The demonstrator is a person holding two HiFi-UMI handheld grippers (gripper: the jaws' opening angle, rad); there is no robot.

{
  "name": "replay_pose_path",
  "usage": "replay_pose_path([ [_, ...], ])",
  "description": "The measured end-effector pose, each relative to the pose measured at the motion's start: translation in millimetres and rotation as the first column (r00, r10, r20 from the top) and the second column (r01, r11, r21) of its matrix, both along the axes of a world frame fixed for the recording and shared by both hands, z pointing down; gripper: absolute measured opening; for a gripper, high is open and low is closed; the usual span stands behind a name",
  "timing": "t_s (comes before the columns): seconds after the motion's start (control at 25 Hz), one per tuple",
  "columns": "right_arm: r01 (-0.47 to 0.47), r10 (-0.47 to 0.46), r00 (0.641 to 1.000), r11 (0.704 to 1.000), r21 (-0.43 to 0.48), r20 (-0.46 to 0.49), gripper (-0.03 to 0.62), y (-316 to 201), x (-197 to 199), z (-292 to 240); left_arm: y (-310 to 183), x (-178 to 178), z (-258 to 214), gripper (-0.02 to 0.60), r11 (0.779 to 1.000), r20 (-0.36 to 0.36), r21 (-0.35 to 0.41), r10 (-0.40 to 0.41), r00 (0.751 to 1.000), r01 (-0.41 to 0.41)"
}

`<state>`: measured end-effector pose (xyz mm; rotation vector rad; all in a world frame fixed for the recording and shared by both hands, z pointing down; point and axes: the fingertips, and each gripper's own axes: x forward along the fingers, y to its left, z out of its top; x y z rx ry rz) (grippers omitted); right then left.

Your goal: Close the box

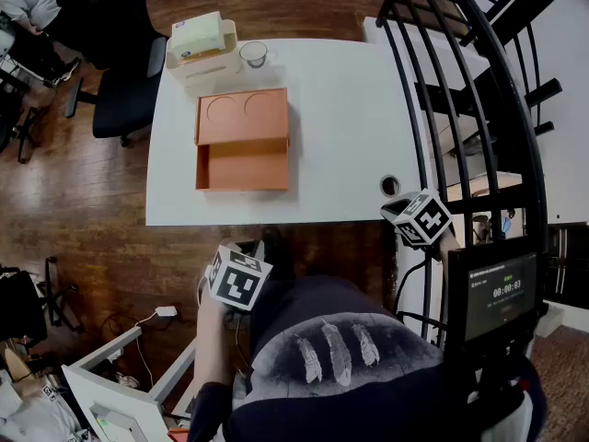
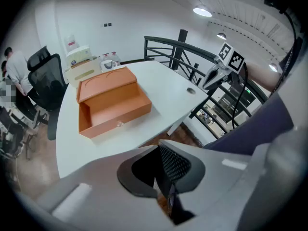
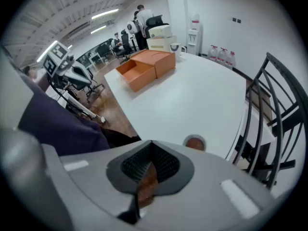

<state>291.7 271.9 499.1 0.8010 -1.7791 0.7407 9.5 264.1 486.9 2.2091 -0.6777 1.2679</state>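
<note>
Well beyond both jaws, box (image 1: 242,141).

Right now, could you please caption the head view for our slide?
Open orange box on white table; left gripper and right gripper, both shut, short of its edge.

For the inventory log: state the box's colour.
Orange box, clearest in the head view.
</note>
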Motion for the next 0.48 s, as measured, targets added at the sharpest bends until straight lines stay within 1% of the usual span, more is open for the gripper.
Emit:
replay_pose_path([
  [0.12, -0.015, 0.015, 0.998, 1.0, -0.005, -0.053, 0.002, -24.3, -12.9, 2.3, -28.2, -38.7, -6.5, 0.015, 1.0, 0.01, 0.003, -0.007, 1.0, 0.007],
  [0.28, -0.054, 0.051, 0.996, 0.998, -0.03, -0.071, 0.002, -65.0, -35.0, 16.1, -67.0, -73.5, 1.0, 0.015, 1.0, 0.022, -0.011, 0.023, 0.999, -0.023],
  [0.4, -0.023, 0.017, 0.991, 0.999, -0.041, -0.136, 0.002, -93.2, -45.5, 20.2, -93.3, -88.6, 4.3, 0.015, 0.998, 0.025, -0.028, 0.058, 0.998, -0.057],
  [0.48, 0.007, -0.011, 0.988, 1.0, -0.03, -0.153, 0.002, -115.5, -53.6, 15.6, -108.1, -94.1, 4.4, 0.015, 0.995, 0.023, -0.046, 0.086, 0.996, -0.084],
])
